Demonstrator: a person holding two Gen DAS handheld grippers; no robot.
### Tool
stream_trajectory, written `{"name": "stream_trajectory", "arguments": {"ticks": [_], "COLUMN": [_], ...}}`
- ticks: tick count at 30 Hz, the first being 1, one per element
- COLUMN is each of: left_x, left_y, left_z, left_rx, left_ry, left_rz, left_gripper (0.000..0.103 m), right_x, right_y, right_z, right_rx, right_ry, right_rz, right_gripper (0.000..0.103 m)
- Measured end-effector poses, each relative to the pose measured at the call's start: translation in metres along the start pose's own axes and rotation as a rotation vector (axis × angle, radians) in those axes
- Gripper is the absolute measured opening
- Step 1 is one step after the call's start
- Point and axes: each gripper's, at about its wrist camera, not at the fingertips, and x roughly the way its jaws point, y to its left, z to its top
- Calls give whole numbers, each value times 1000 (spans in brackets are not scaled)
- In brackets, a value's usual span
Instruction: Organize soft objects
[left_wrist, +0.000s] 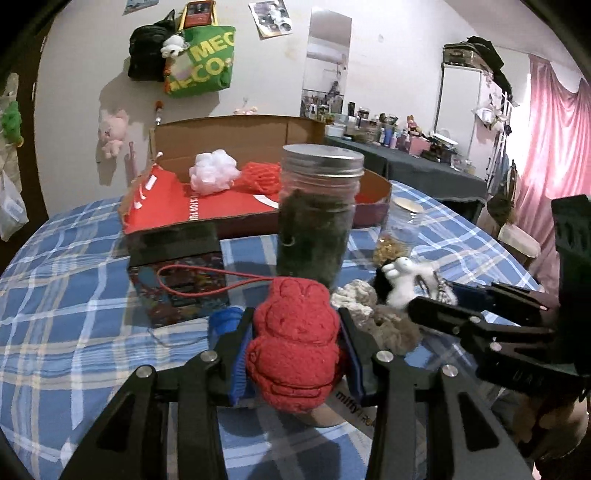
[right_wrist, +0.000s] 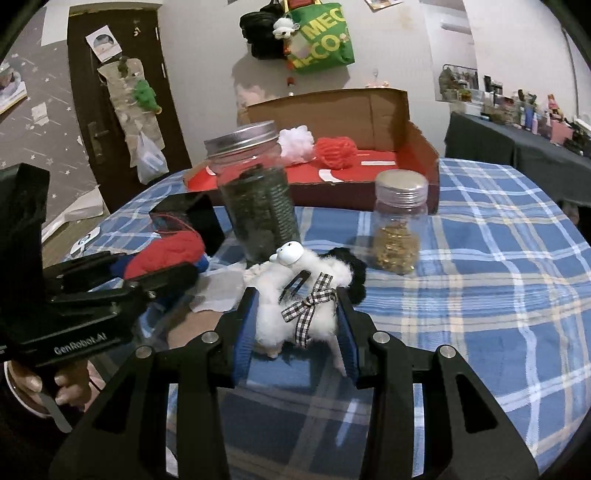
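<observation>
My left gripper (left_wrist: 291, 354) is shut on a red knitted plush (left_wrist: 293, 345) with a red loop cord (left_wrist: 192, 278), held just above the checked tablecloth. My right gripper (right_wrist: 295, 328) is shut on a white fluffy plush (right_wrist: 291, 295) with a checkered bow; it also shows in the left wrist view (left_wrist: 400, 278). A black scrunchie (right_wrist: 351, 273) lies behind the white plush. Beige and grey fluffy scrunchies (left_wrist: 373, 306) lie between the grippers. An open cardboard box with a red floor (left_wrist: 221, 210) at the back holds a white pouf (left_wrist: 213, 171) and a red yarn bundle (left_wrist: 260, 177).
A tall jar with a metal lid and dark contents (left_wrist: 317, 214) stands mid-table. A smaller jar with golden bits (right_wrist: 399, 225) stands to its right. A dark printed box (left_wrist: 177, 273) sits at the left. The blue plaid tablecloth (right_wrist: 498, 280) covers the table.
</observation>
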Motion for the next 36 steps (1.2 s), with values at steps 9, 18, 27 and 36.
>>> {"name": "stream_trajectory", "arguments": {"ticks": [9,18,27,36], "left_x": [3,-17,-16,4], "left_y": [8,60,113,146], "left_z": [-4,-3,6,22], "left_rx": [-22,-113,-155,-91], "left_ry": [25,51,95,122], "left_rz": [30,112,197,168], "left_gripper": [45,45,45,45], "right_x": [-5,-20,-18,-2], "right_y": [-7,-41,-84,-115], "right_z": [1,5,14,37], "right_rx": [16,75,151,88], "right_ry": [-6,-2,34,82], "right_rz": [-15,-74,-118,-164], "right_gripper": [38,38,38,38]}}
